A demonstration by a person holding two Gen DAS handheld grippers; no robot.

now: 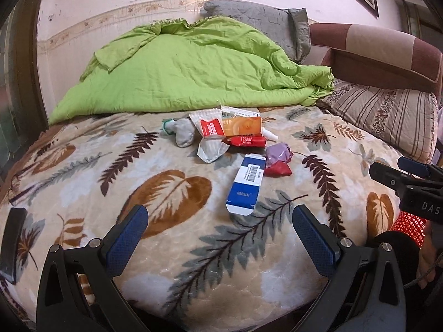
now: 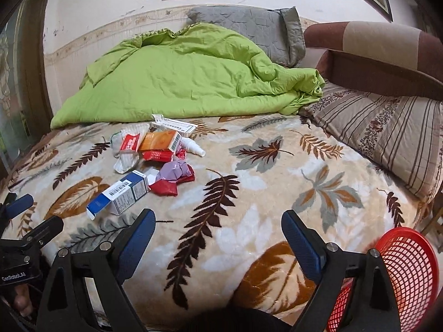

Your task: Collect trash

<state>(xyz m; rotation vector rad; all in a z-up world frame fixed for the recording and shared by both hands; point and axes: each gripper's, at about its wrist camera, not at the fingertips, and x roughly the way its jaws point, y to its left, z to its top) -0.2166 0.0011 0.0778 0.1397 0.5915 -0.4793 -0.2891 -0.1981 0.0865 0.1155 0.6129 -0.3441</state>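
A heap of trash lies mid-bed on the leaf-print blanket (image 1: 177,193): a blue and white box (image 1: 245,184) (image 2: 119,193), an orange box (image 1: 245,126) (image 2: 160,141), red wrappers (image 1: 277,168) (image 2: 164,186), a crumpled purple wrapper (image 1: 278,152) (image 2: 173,171), a white spray bottle (image 2: 193,148) and grey crumpled paper (image 1: 182,134). My left gripper (image 1: 220,221) hovers open just short of the blue box. My right gripper (image 2: 218,228) is open over bare blanket, right of the heap. A red mesh basket (image 2: 407,271) (image 1: 409,228) sits at the near right.
A green quilt (image 1: 193,69) is bunched behind the trash, with a grey pillow (image 1: 265,25) and a striped pillow (image 1: 387,116) to the right. A brown padded headboard (image 1: 373,49) runs along the right side. The wall stands behind.
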